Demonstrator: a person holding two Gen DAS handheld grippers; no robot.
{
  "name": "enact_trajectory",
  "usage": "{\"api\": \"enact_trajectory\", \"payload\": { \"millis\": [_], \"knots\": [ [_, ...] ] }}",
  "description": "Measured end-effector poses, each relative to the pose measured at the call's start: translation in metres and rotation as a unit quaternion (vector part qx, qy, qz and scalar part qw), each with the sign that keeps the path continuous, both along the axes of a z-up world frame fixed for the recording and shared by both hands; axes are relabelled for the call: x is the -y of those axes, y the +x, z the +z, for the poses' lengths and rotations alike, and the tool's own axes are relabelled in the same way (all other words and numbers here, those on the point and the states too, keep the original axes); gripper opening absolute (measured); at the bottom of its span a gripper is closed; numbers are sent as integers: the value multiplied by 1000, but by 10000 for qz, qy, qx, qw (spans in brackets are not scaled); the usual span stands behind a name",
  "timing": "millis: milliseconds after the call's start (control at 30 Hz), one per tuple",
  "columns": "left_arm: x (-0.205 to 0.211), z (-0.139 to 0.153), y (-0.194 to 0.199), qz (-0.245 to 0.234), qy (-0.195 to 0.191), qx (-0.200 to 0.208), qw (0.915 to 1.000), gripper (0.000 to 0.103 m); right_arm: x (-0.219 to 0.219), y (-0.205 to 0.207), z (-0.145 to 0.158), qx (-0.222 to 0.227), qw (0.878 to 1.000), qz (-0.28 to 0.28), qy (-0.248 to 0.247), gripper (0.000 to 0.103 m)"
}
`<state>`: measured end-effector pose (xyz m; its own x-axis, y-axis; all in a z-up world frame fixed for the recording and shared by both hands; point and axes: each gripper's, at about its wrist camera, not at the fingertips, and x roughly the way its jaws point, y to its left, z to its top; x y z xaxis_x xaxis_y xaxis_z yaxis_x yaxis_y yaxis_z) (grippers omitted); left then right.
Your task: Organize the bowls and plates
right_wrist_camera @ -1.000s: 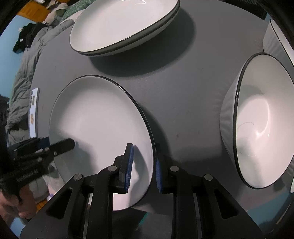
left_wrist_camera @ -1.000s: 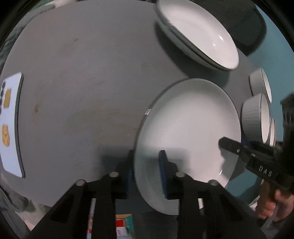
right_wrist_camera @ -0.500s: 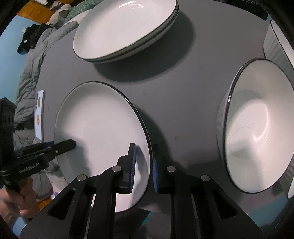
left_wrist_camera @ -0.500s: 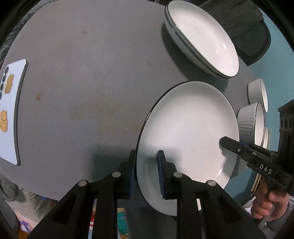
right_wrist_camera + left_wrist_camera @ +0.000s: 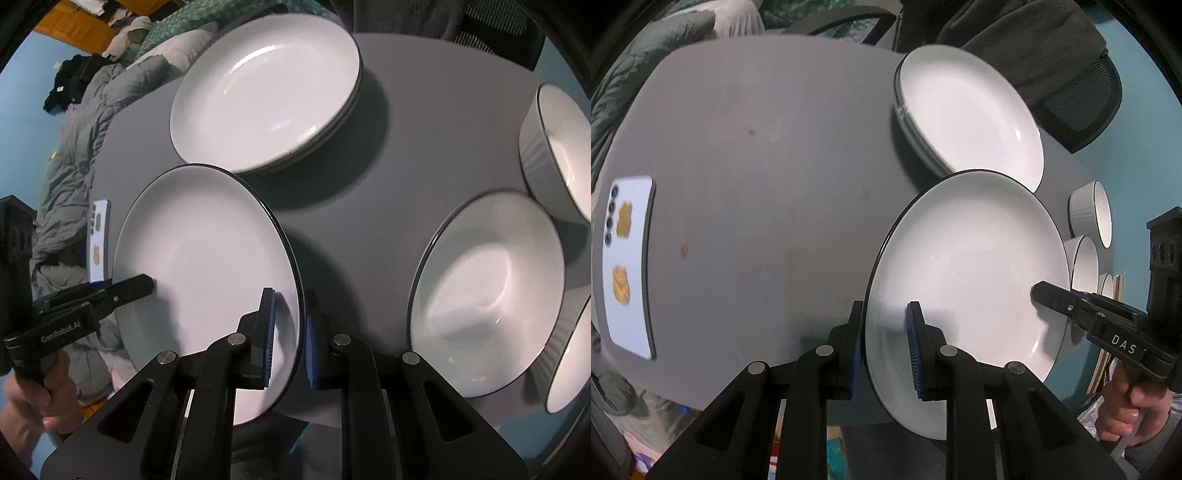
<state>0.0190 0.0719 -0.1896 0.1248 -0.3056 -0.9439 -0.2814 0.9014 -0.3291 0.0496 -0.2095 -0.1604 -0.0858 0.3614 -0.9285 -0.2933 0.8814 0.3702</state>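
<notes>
A white plate with a black rim (image 5: pixel 967 258) is held in the air above the grey table (image 5: pixel 757 166). My left gripper (image 5: pixel 884 343) is shut on its near-left rim. My right gripper (image 5: pixel 290 336) is shut on the opposite rim of the same plate (image 5: pixel 199 251); it also shows in the left wrist view (image 5: pixel 1056 299). A stack of matching white plates (image 5: pixel 967 110) sits on the table just beyond the held plate, and also shows in the right wrist view (image 5: pixel 266 88). Several white ribbed bowls (image 5: pixel 487 291) stand at the right.
A white phone (image 5: pixel 628 258) lies on the table's left side. A dark office chair (image 5: pixel 1078 99) stands behind the plate stack. Grey bedding (image 5: pixel 74 140) lies beyond the table's left edge. The bowls (image 5: pixel 1089 218) crowd the table's right edge.
Both grippers have raised the plate off the table and carried it toward the plate stack. The jaws have closed tighter on its rim.
</notes>
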Motion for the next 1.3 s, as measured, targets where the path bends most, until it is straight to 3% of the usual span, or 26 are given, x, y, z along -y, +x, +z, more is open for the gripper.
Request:
{"api": "enact_trajectory", "payload": {
  "millis": [567, 967, 1300],
  "knots": [
    [-4, 25, 81, -211, 252, 339, 9989, 23, -29, 73, 14, 371, 9993, -54, -34, 14],
    [2, 14, 133, -176, 481, 249, 9984, 25, -38, 119, 5, 314, 9995, -73, 45, 14],
    [6, 5, 149, -231, 701, 64, 9973, 25, -33, 137, -10, 80, 9998, -121, 119, 14]
  ]
}}
